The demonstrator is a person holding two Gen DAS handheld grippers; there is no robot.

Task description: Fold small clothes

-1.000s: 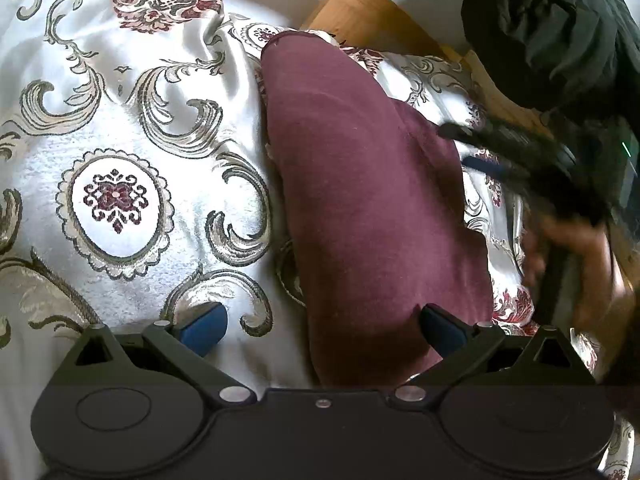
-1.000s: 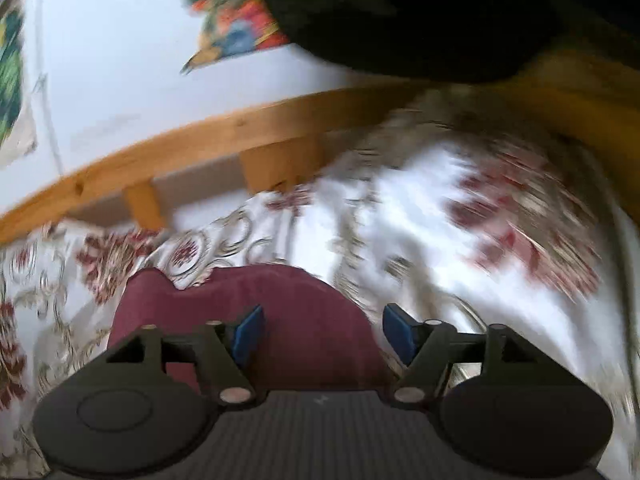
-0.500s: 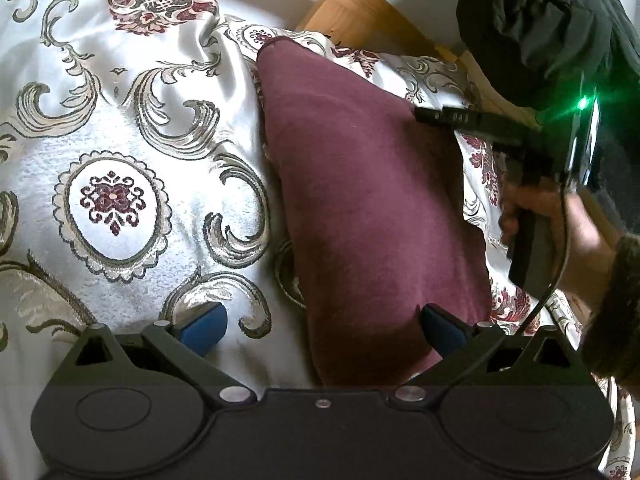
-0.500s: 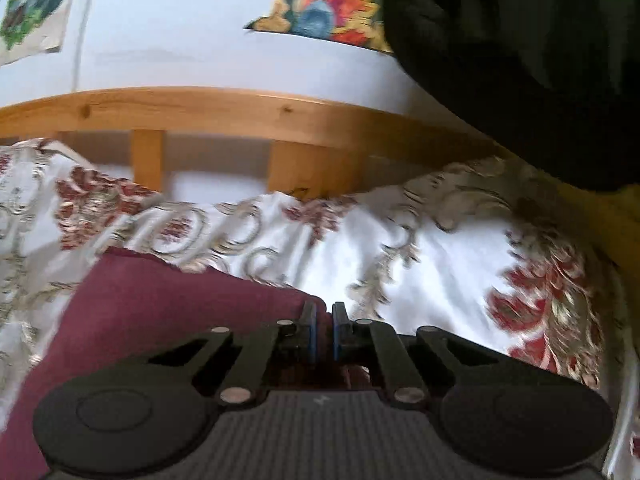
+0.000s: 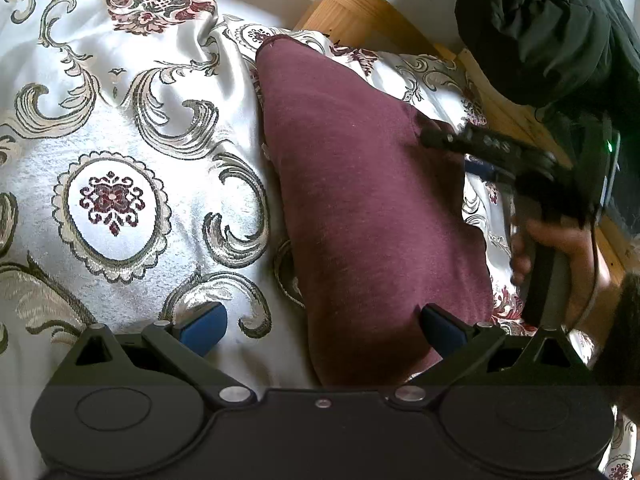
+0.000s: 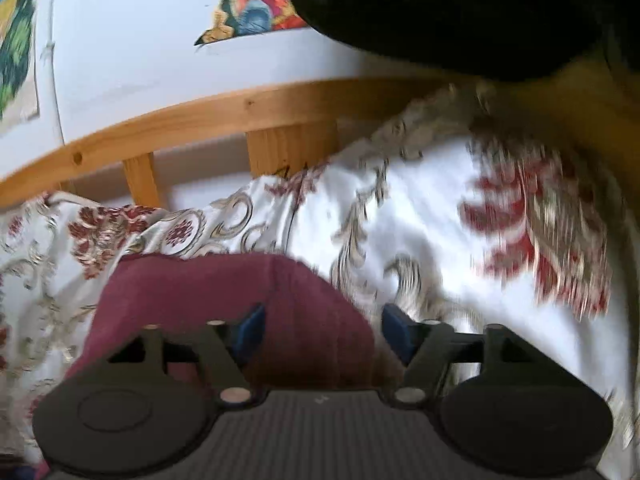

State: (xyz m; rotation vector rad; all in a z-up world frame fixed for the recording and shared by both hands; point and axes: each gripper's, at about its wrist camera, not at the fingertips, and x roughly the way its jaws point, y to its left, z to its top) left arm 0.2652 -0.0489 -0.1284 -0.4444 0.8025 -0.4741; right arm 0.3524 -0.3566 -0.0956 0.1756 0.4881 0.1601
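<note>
Mid-fold, likely between passes. Maroon garment (image 5: 372, 208) flat on bedspread (image 5: 120, 128). Left gripper (image 5: 320, 326) spread, empty, near hem under its right pad. Right gripper (image 6: 320, 330) opening, pinching nothing, though blurred. Next: regrip an edge.

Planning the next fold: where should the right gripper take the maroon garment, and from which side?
Likely its right long edge, near the far end, approached from the right. The maroon garment lies flat on the patterned bedspread, and the opening right gripper hangs there, nothing pinched.
</note>
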